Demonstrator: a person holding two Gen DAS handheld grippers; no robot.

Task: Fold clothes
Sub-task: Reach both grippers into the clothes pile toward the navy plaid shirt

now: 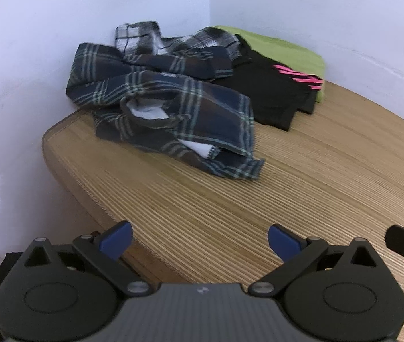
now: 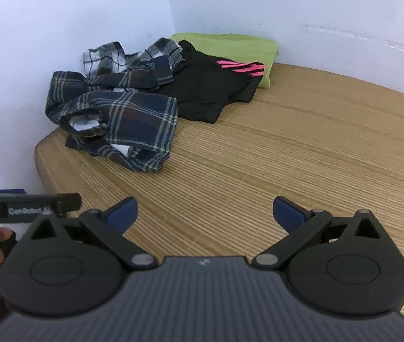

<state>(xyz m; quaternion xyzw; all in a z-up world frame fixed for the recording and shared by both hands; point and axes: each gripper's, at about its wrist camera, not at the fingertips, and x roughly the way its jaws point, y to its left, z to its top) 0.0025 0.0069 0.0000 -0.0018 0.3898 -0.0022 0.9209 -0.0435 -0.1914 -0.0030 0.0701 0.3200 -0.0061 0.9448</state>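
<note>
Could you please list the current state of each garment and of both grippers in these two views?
Dark plaid shirt: crumpled, unfolded, nearest the grippers.
White-and-black plaid garment: crumpled against the wall.
Black garment with pink stripes: lying fairly flat, overlapping the green one.
Green garment: folded flat.
Left gripper: jaws open, empty.
Right gripper: jaws open, empty.

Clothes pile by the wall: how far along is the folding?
Possibly done: the green garment lies flat in the corner. In hand: nothing; the left claw and right claw are both open, over bare mat. Left: the dark plaid shirt, the black-and-white plaid piece and the black garment with pink stripes lie crumpled.
</note>
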